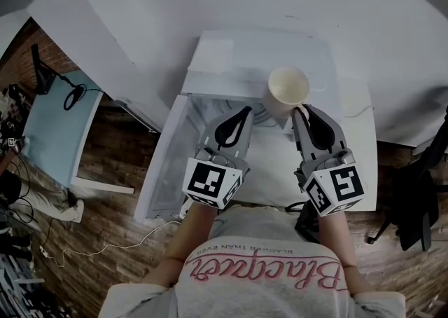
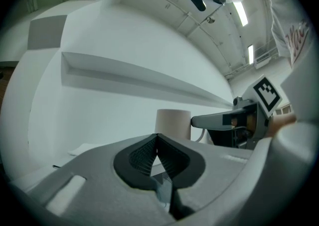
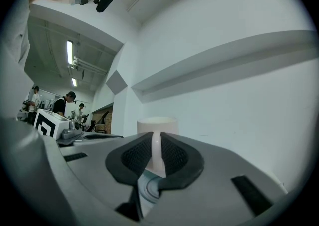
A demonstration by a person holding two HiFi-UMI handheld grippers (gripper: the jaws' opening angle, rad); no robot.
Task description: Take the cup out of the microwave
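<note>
At the microwave's [image 1: 329,64] front edge, my right claw [image 1: 305,115] grasps the upright cup [image 1: 288,89] by its handle [image 3: 156,153], with the cup straight ahead. My left claw [image 1: 243,115] is clenched on nothing alongside.

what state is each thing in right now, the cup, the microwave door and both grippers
cup: upright, looks empty, pinched by its wall
microwave door: swung open
left gripper: shut, nothing between its jaws
right gripper: shut on the cup's wall
</note>
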